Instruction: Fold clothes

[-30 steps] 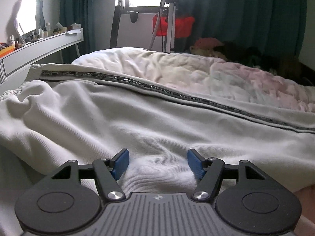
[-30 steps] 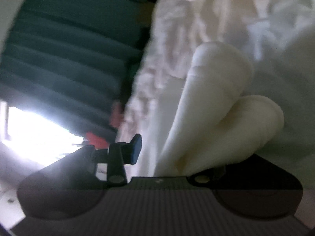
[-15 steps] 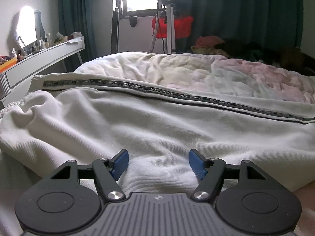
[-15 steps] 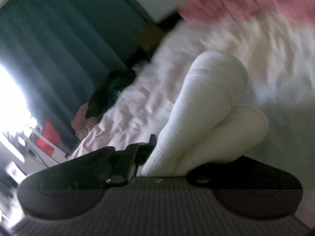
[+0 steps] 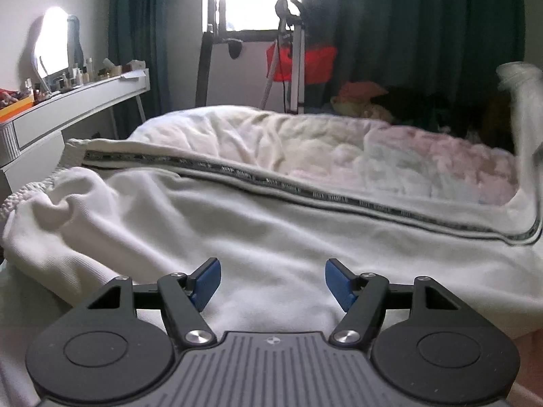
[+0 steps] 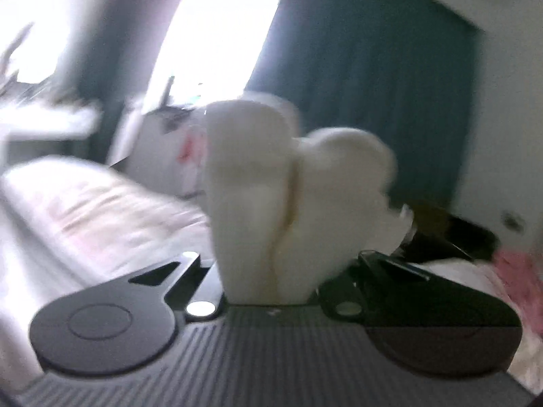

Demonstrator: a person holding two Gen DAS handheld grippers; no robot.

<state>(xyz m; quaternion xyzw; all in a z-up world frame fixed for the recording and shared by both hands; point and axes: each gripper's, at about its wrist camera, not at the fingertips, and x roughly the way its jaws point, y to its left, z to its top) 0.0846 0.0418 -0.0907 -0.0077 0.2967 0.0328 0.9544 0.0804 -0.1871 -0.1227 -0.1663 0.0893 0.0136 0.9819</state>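
A pair of white trousers (image 5: 237, 234) with a black lettered side stripe (image 5: 305, 195) lies spread across the bed. My left gripper (image 5: 272, 283) is open and empty, low over the white cloth near its front edge. My right gripper (image 6: 271, 264) is shut on a bunched fold of the white trousers (image 6: 271, 183), which stands up between the jaws and hides the fingertips. That lifted trouser end shows at the far right of the left wrist view (image 5: 522, 101), raised above the bed.
A rumpled white and pink duvet (image 5: 390, 149) covers the bed behind the trousers. A white dressing table (image 5: 68, 108) with bottles and a mirror stands at left. A tripod (image 5: 292, 51), red bag and dark curtains are beyond the bed.
My right gripper has swung round and upward with the cloth in it, so the right trouser end now lifts off the bed. The left gripper has risen slightly and stays open.
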